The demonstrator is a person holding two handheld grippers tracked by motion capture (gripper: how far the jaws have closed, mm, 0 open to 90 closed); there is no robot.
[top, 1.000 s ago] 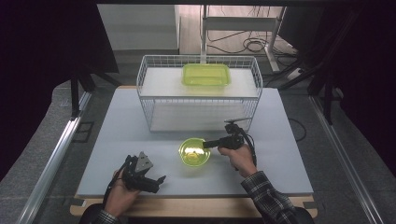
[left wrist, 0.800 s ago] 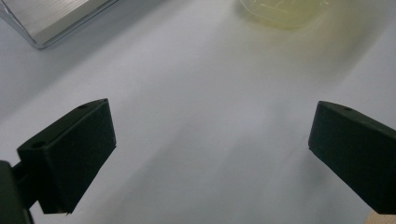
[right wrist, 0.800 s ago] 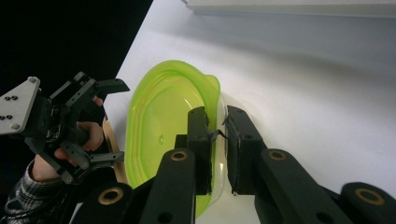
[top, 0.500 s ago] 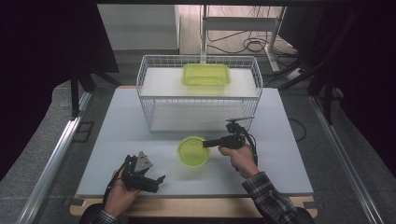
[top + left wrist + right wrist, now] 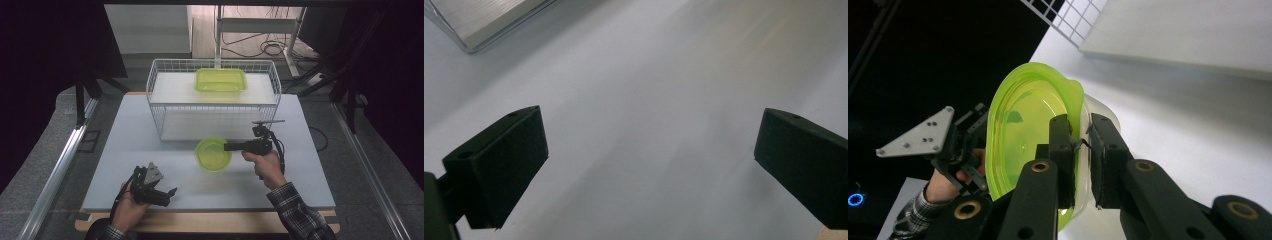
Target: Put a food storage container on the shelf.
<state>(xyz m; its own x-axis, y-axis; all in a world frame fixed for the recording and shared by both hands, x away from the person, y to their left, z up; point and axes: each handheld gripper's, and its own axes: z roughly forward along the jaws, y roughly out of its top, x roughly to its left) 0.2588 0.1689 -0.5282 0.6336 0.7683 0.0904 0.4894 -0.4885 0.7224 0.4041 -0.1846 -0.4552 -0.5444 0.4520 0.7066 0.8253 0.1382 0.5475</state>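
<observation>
A lime-green round bowl (image 5: 213, 154) is near the table's middle, just in front of the wire rack. My right gripper (image 5: 227, 147) reaches it from the right and is shut on its right rim. In the right gripper view the jaws (image 5: 1080, 142) pinch the bowl's (image 5: 1018, 145) rim, one jaw inside and one outside against a paler wall. The bowl looks tilted and lifted there. My left gripper (image 5: 169, 193) is low at the table's front left, open, with bare table between its jaws (image 5: 651, 165). It also shows behind the bowl as the far gripper (image 5: 955, 150).
A white wire rack (image 5: 150, 95) stands at the back middle of the grey table (image 5: 310, 170). A rectangular green container (image 5: 220, 80) sits on its upper shelf. A metal rail (image 5: 60, 165) runs along the left side. Dark curtains close both sides.
The bowl, held by my right gripper, has shifted a little toward the rack and risen. My left gripper has stayed in place.
</observation>
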